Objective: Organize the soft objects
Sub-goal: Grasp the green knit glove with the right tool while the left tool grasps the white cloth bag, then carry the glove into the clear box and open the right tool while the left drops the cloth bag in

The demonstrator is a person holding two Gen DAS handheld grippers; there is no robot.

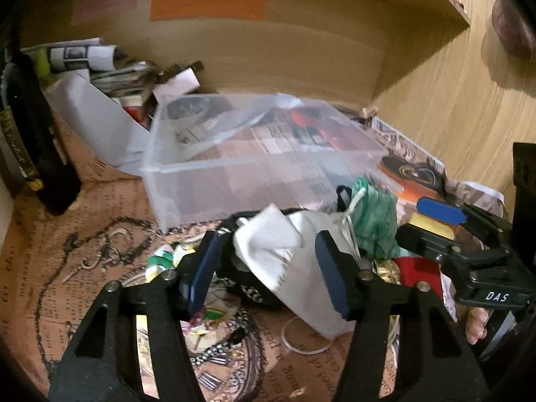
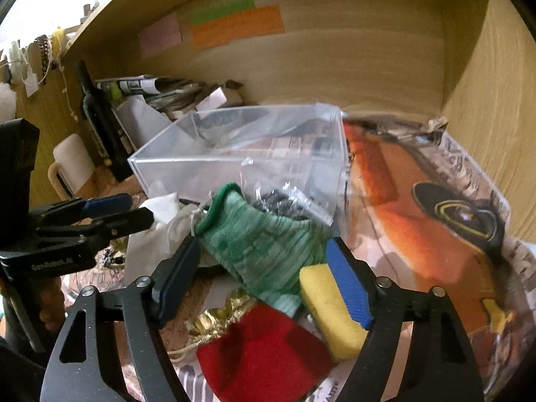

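A clear plastic bin (image 1: 214, 167) stands on the shelf; it also shows in the right wrist view (image 2: 187, 171). My left gripper (image 1: 268, 261) is open, its fingers on either side of a white cloth pouch (image 1: 284, 254) that lies on a black patterned item. My right gripper (image 2: 261, 278) is open around a green striped sock (image 2: 254, 244). A yellow sponge (image 2: 325, 301) lies against its right finger, and a red velvet pouch (image 2: 264, 351) with gold trim lies below. A clear bag (image 2: 288, 197) with dark contents rests behind the sock.
A dark bottle (image 1: 30, 140) and a box of papers (image 1: 97, 100) stand at the back left. A metal chain (image 1: 97, 254) lies on the printed paper lining. Wooden walls close in the back and right. An orange car poster (image 2: 418, 207) covers the right floor.
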